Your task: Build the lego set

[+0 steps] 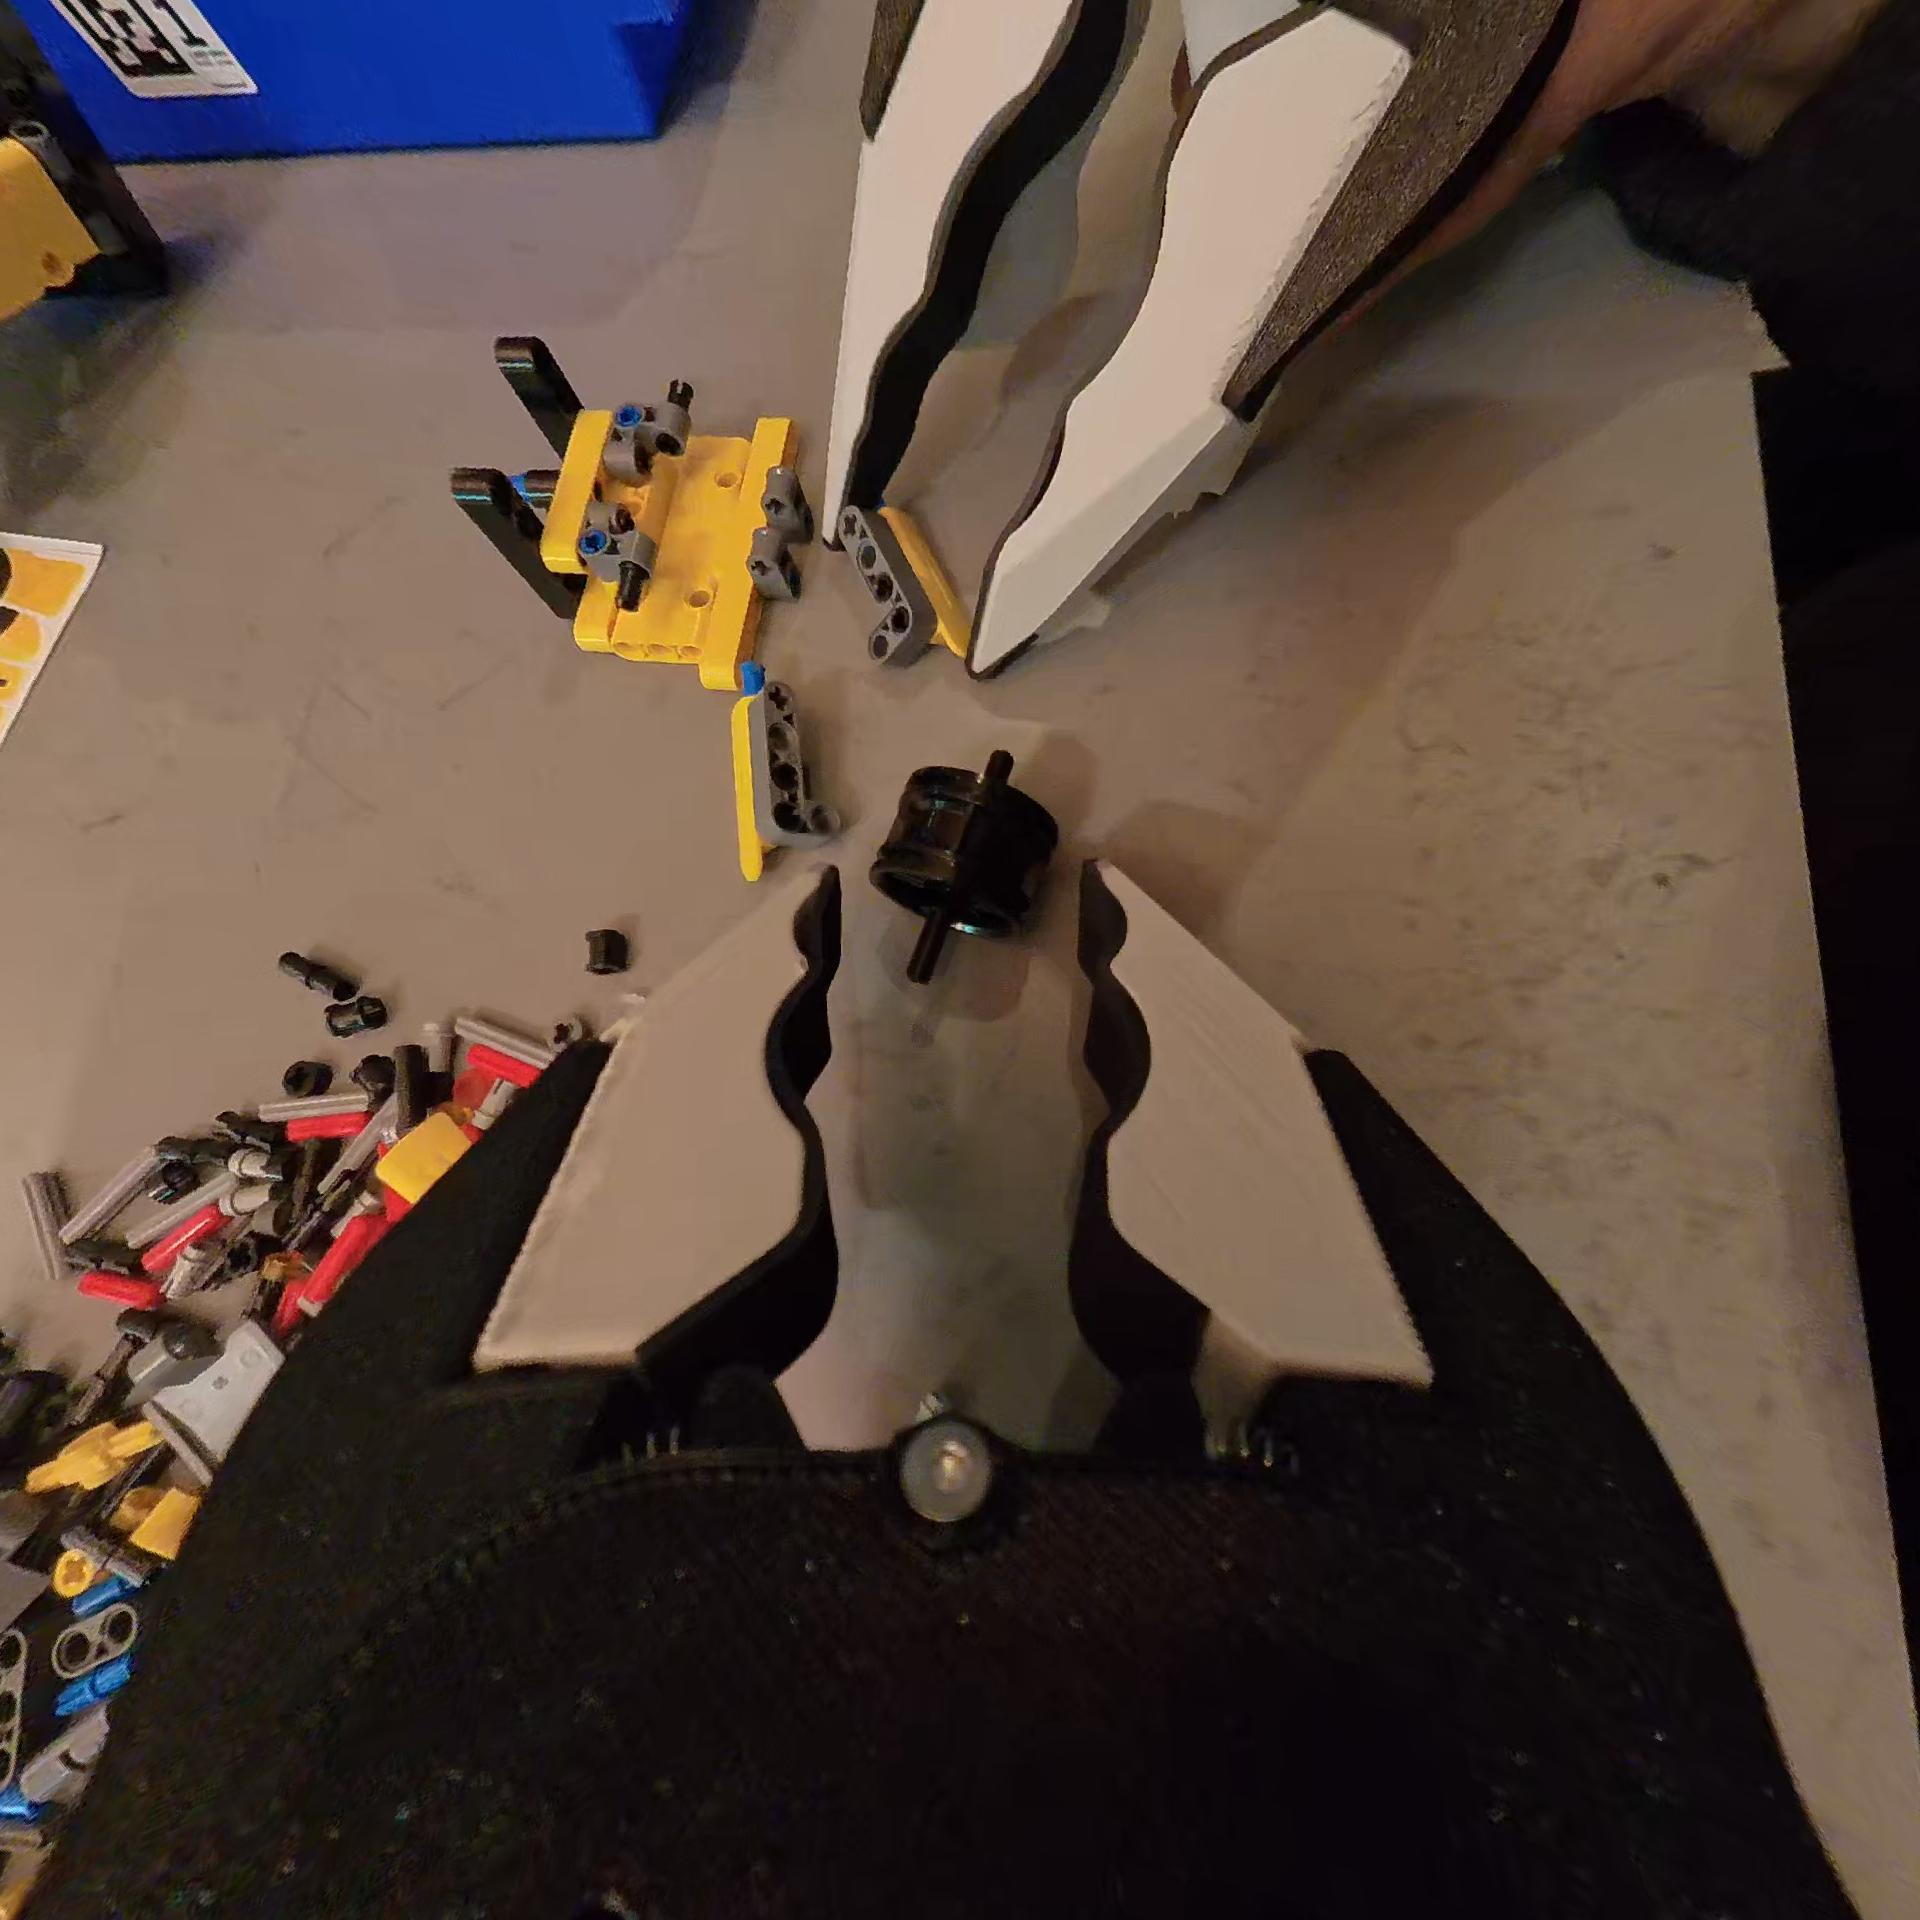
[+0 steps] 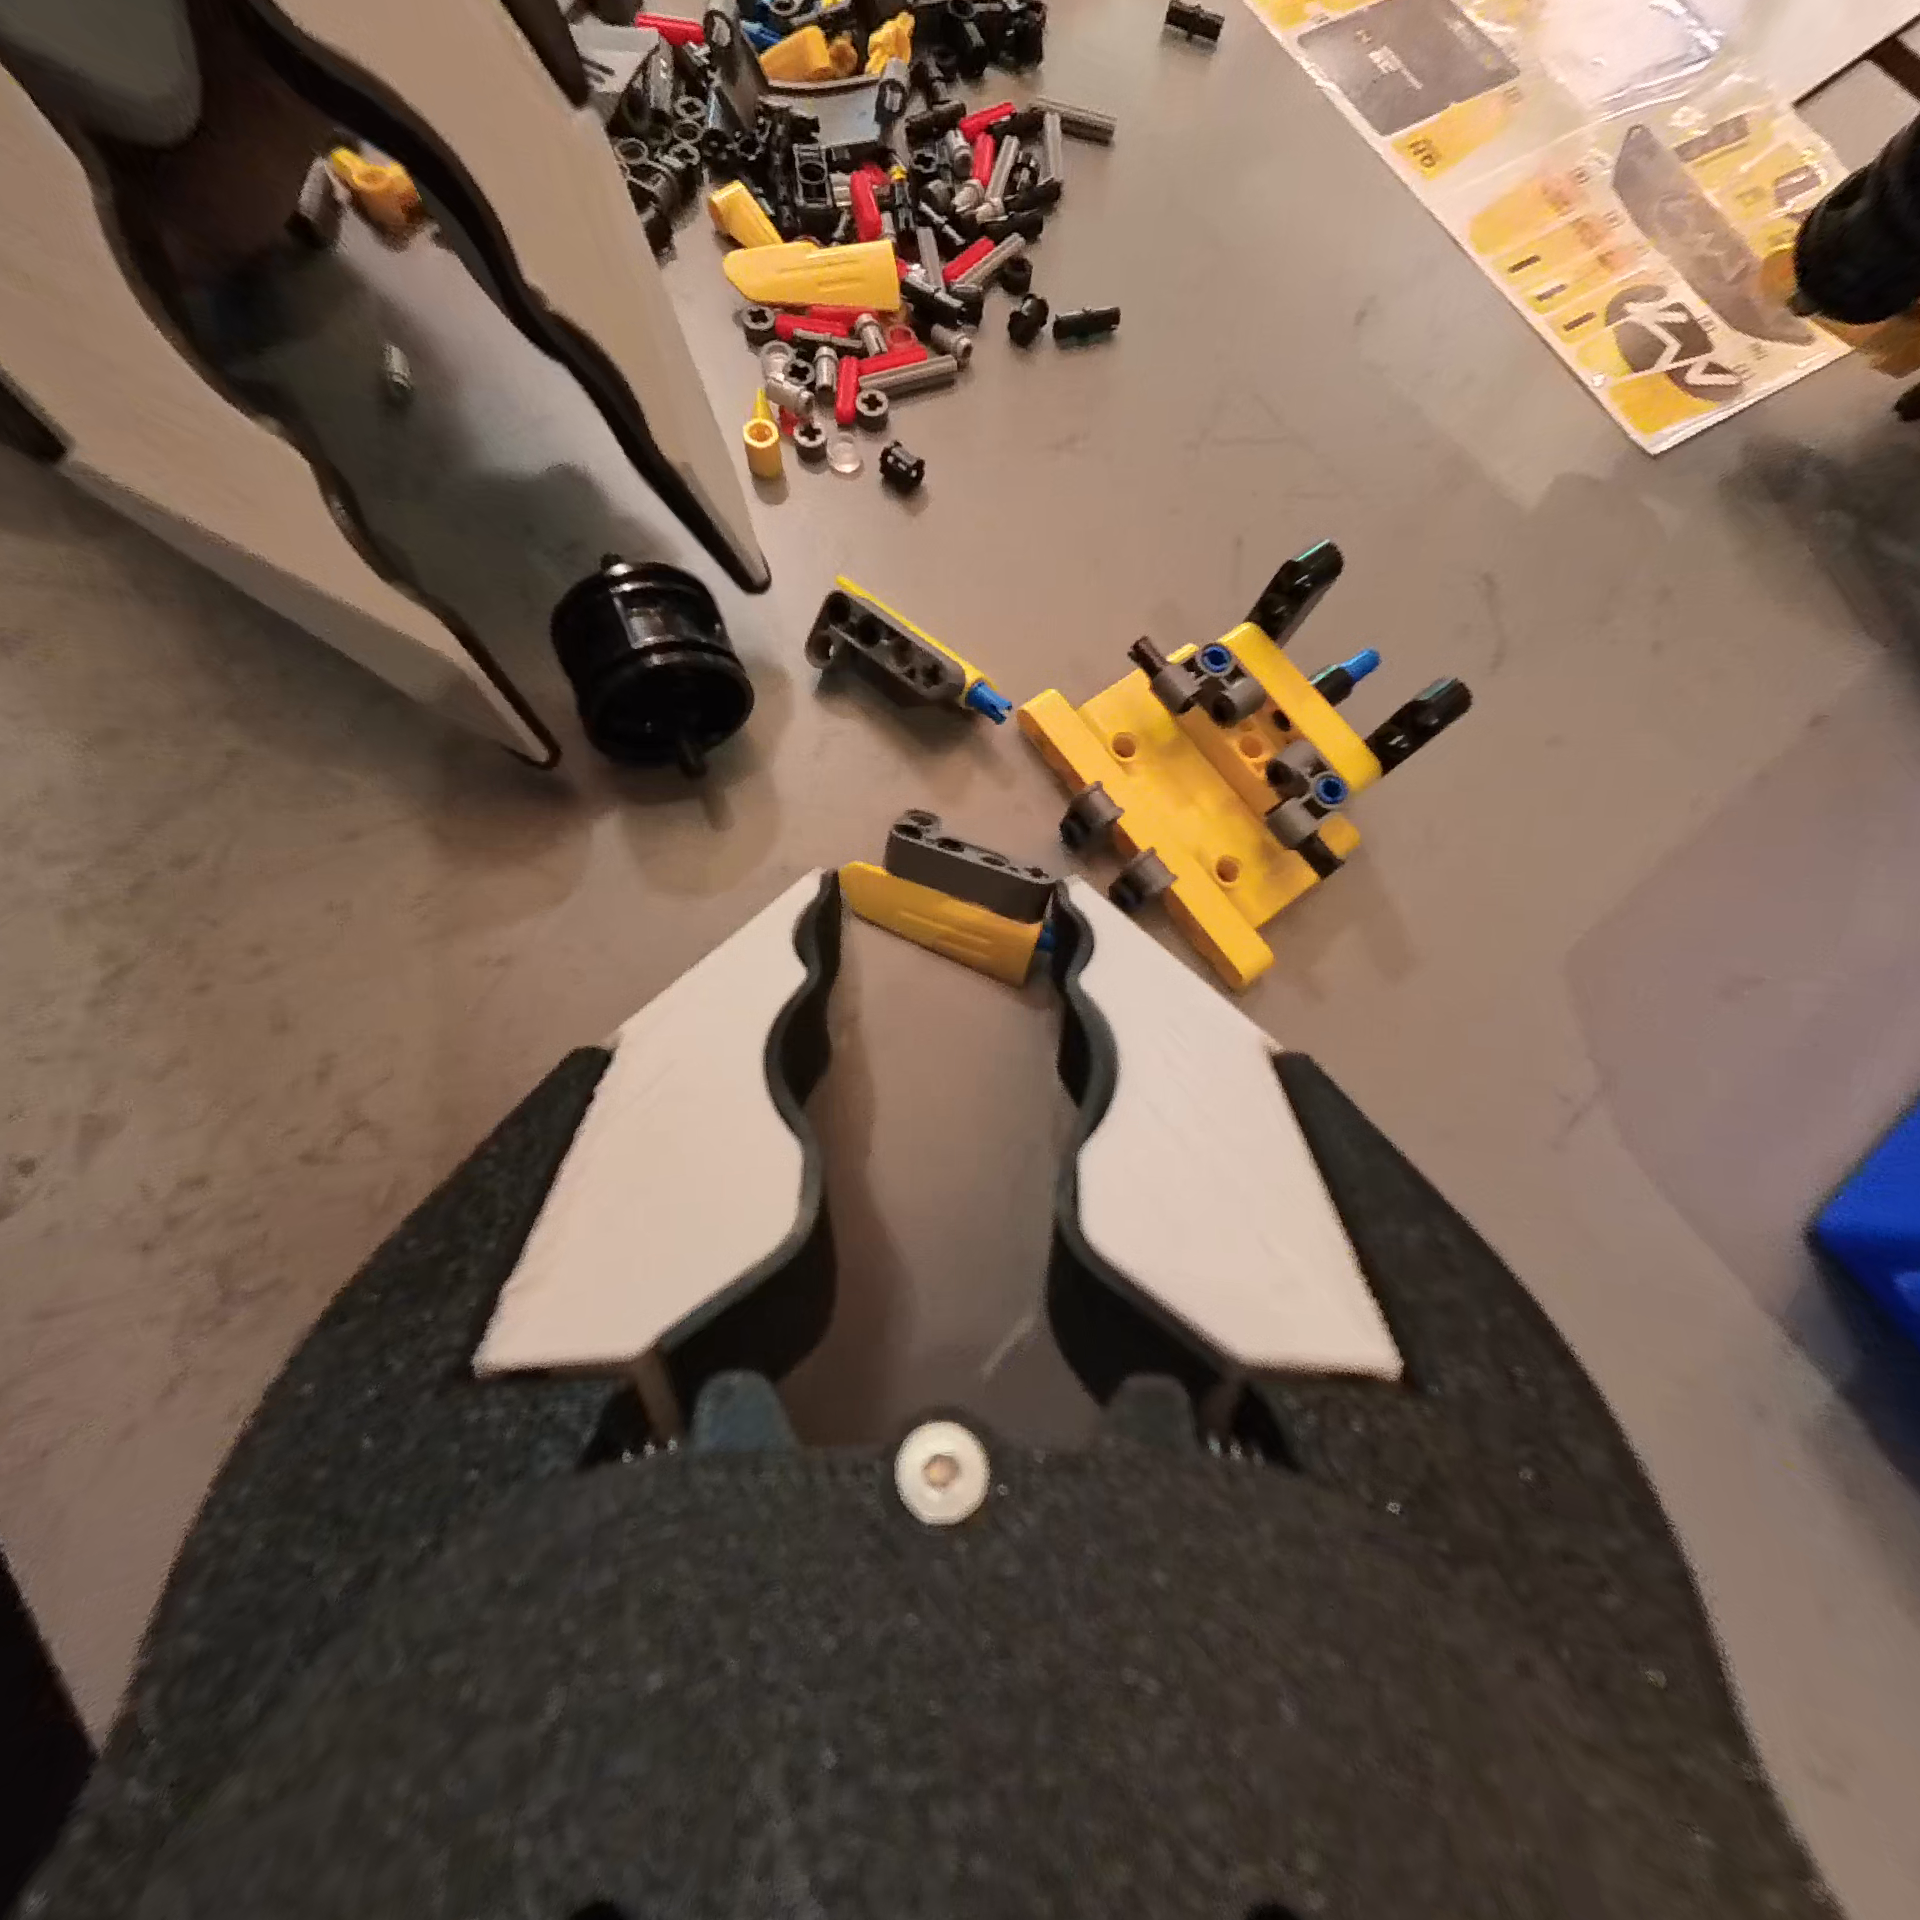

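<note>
My left gripper (image 1: 958, 881) is open, its fingertips on either side of the near end of a black wheel hub with an axle (image 1: 961, 852) lying on the grey table. In the right wrist view the hub (image 2: 649, 665) sits between that gripper's tips. My right gripper (image 2: 948, 891) is open and straddles a small grey beam with a yellow panel (image 2: 956, 904) on the table; I cannot tell whether the fingers touch it. This piece (image 1: 904, 587) also shows in the left wrist view between the right gripper's fingers (image 1: 1049, 499).
A yellow assembly with black and grey pins (image 1: 675, 540) (image 2: 1205, 790) lies close by. A second grey-and-yellow piece (image 1: 779, 774) (image 2: 904, 655) lies between hub and assembly. There is a pile of loose parts (image 1: 208, 1195) (image 2: 862, 208), a blue bin (image 1: 364, 73) and a printed sheet (image 2: 1558, 187). Tip to tip, the grippers are about 7 centimeters apart.
</note>
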`<state>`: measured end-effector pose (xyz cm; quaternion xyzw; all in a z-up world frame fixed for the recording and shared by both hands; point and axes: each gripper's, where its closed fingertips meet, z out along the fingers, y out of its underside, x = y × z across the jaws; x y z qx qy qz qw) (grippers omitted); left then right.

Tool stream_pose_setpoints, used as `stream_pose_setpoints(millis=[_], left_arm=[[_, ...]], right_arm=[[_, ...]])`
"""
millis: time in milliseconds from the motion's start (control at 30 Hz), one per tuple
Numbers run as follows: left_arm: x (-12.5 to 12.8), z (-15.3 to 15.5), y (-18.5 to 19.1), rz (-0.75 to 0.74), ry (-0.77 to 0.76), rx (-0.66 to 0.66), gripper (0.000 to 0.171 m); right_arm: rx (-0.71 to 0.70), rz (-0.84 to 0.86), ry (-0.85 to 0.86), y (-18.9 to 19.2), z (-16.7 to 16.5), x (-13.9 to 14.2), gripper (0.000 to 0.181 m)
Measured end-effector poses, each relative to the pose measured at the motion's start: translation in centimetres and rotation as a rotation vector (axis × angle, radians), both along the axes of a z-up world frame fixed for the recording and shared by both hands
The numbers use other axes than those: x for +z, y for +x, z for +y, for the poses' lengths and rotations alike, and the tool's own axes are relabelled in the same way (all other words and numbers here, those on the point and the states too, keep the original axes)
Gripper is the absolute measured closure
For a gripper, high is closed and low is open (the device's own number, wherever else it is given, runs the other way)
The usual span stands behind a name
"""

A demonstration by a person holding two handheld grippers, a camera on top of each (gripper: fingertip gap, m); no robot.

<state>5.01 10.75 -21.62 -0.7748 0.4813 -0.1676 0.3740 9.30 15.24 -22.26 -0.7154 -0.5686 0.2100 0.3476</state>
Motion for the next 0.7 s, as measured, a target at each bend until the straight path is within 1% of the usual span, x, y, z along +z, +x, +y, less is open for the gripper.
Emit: stream_pose_setpoints(millis=[67,100,167,233,267,333,367,433,533,600,700], left_arm=[[0.6,0.0,0.1,-0.037,0.0,0.002,0.127],[1.2,-0.1,0.3,-0.08,-0.01,0.001,0.125],[2.9,-0.2,0.7,-0.204,-0.03,0.003,0.122],[4.7,-0.3,1.0,-0.335,-0.056,0.005,0.121],[5.4,-0.4,1.1,-0.402,-0.089,-0.002,0.122],[6.4,-1.2,1.7,-0.525,-0.211,-0.038,0.13],[6.7,-1.4,1.8,-0.578,-0.261,-0.044,0.132],[7.4,-1.7,2.1,-0.65,-0.313,-0.063,0.134],[7.6,-2.7,2.8,-0.676,-0.363,-0.122,0.138],[7.0,-2.7,3.1,-0.63,-0.339,-0.112,0.139],[6.1,-2.6,3.3,-0.559,-0.306,-0.087,0.15]], right_arm=[[0.017,0.015,-0.028,-0.1,-0.2,0.1,0.141],[0.034,0.032,-0.044,-0.1,-0.5,0.3,0.141],[0.086,0.092,-0.075,-0.3,-1.2,1.2,0.141],[0.18,0.211,-0.073,-0.8,-2.4,3.1,0.141],[0.229,0.301,-0.03,-1.0,-3.0,4.7,0.141],[0.299,0.43,0.128,-1.1,-4.6,7.7,0.142],[0.302,0.451,0.222,-1.2,-5.0,8.5,0.142],[0.288,0.422,0.365,-1.5,-5.2,8.7,0.141],[0.285,0.347,0.427,-2.1,-5.2,7.7,0.141],[0.289,0.328,0.435,-2.2,-5.2,7.3,0.141],[0.285,0.318,0.469,-2.2,-5.2,7.4,0.141]])
